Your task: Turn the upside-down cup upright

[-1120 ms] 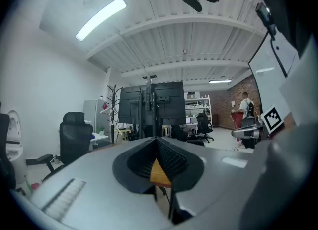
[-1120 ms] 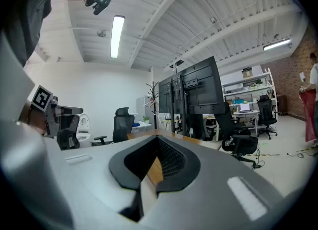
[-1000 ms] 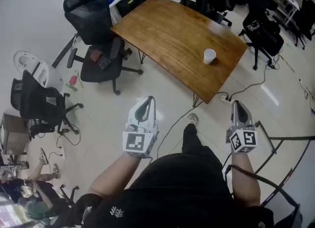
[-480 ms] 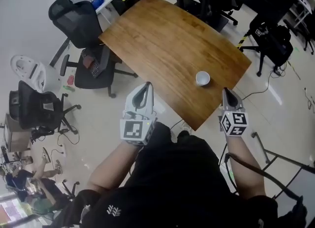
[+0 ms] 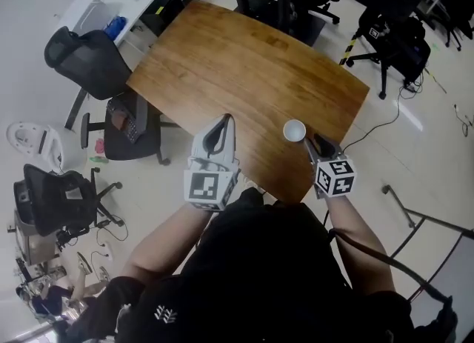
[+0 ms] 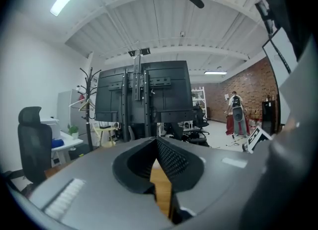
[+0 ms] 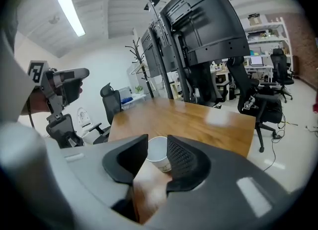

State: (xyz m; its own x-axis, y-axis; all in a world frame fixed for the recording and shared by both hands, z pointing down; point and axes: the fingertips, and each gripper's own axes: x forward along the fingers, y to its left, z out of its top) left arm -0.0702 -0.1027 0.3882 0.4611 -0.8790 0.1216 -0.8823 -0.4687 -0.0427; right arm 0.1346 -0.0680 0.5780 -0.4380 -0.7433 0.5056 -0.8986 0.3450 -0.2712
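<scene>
Nearer table (image 5: pixel 222 52) now; right gripper (image 5: pixel 309 141) jaws just opening, light crushable cup (image 5: pixel 294 130) at their tips, ungripped, so pinch sidewall gently; left gripper (image 5: pixel 224 121) closed.

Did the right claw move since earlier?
Yes. The right claw came from over the floor to the table's near edge, beside the cup; it has just been opening, with nothing in it.

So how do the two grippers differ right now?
The left gripper has its jaws together, empty; the right gripper has its jaws apart, having just been opening, with the cup in line with their gap, ungripped. The left gripper is well aside from the cup; the right gripper is just short of it. Both reach over the table's near edge.
</scene>
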